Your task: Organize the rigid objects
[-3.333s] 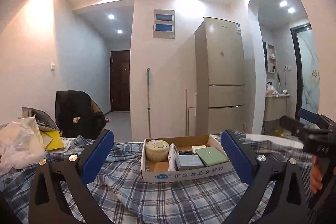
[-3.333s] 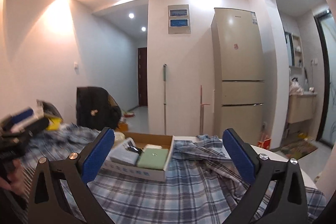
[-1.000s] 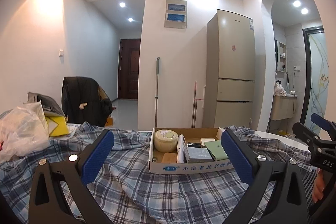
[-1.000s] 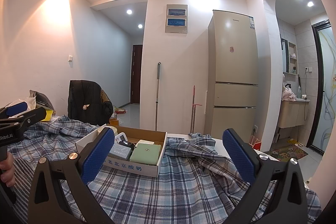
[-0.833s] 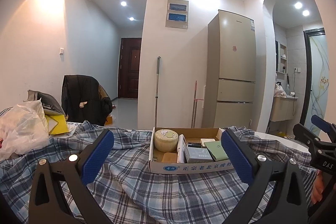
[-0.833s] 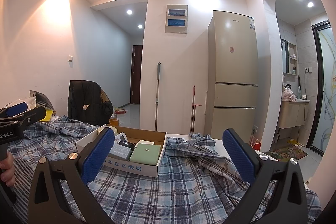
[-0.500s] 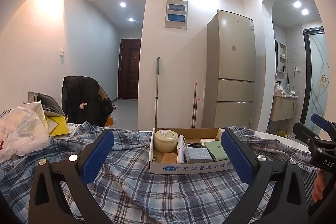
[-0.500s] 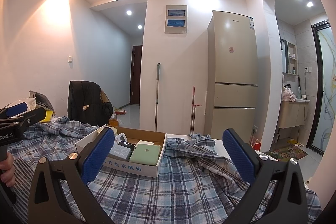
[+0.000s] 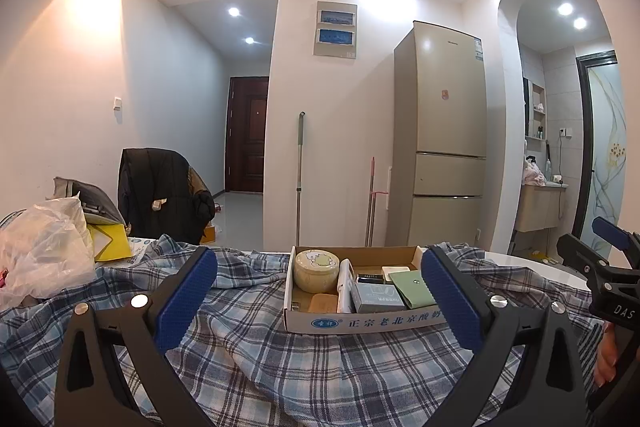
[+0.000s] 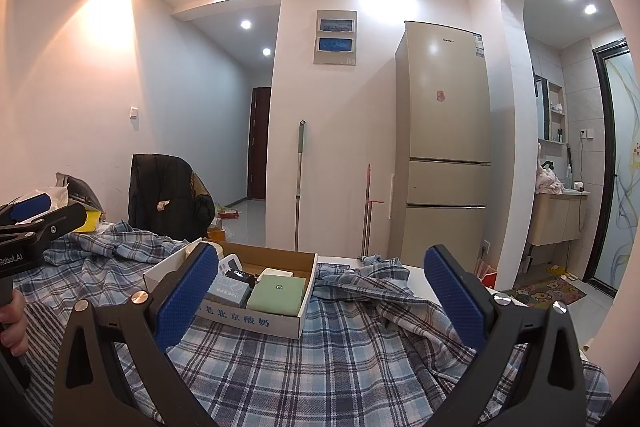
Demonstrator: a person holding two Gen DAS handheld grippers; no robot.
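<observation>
A shallow cardboard box point(image 9: 360, 323) point(image 10: 256, 321) rests on the plaid cloth point(image 9: 256, 359) over the table. Inside it are a round cream tin point(image 9: 316, 270), a tan block point(image 9: 323, 303), a grey-blue carton point(image 9: 378, 297) point(image 10: 229, 290), a green case point(image 9: 412, 283) point(image 10: 276, 293) and small dark and white items. My left gripper point(image 9: 318, 301) is open and empty, held just short of the box. My right gripper point(image 10: 320, 301) is open and empty too, to the right of the box; it also shows at the left wrist view's right edge.
A white plastic bag point(image 9: 44, 247) and a yellow item point(image 9: 110, 241) lie at the table's left. A chair with a dark jacket point(image 9: 160, 195) stands behind. Beyond the table are a fridge point(image 9: 444, 135), a mop point(image 9: 299, 179) and a doorway. Bunched cloth point(image 10: 380, 283) lies right of the box.
Over three seconds both grippers drew back and levelled, so the box sits a little farther off. In the last second nothing has visibly moved.
</observation>
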